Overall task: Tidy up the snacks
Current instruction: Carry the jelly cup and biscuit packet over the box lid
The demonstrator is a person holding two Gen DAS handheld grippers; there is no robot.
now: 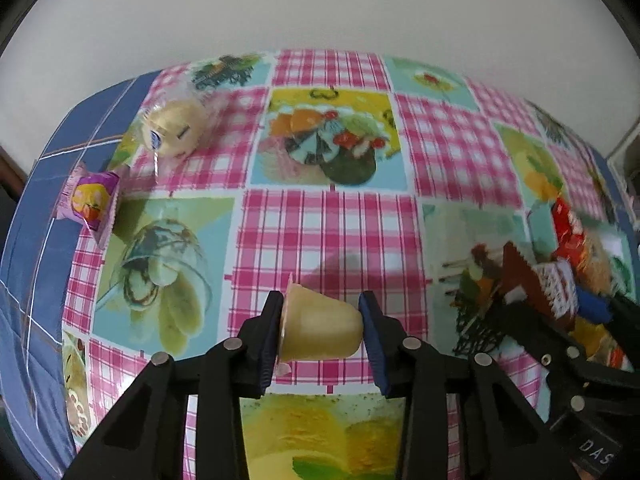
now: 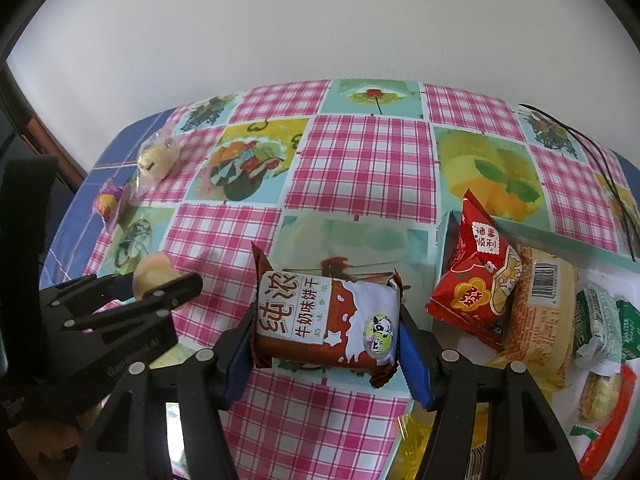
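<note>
A patchwork tablecloth (image 2: 360, 168) of pink check and fruit-print squares covers the table; its border (image 1: 36, 240) is blue. A plain pale wall (image 2: 320, 20) stands behind; a thin black cable (image 2: 612, 184) trails across the cloth's far right corner.

Desk (image 1: 332, 224) under a glossy patchwork oilcloth (image 2: 360, 168): pink-white gingham squares alternating with fruit and dessert prints. Blue grid-line cloth (image 1: 36, 264) shows past the oilcloth's left edge. Plain off-white wall (image 2: 320, 28) directly behind the desk, evenly lit, soft shadows. Dark wooden frame (image 2: 52, 152) left of the desk. Thin black cable (image 2: 612, 184) on the desk's far right corner.
</note>
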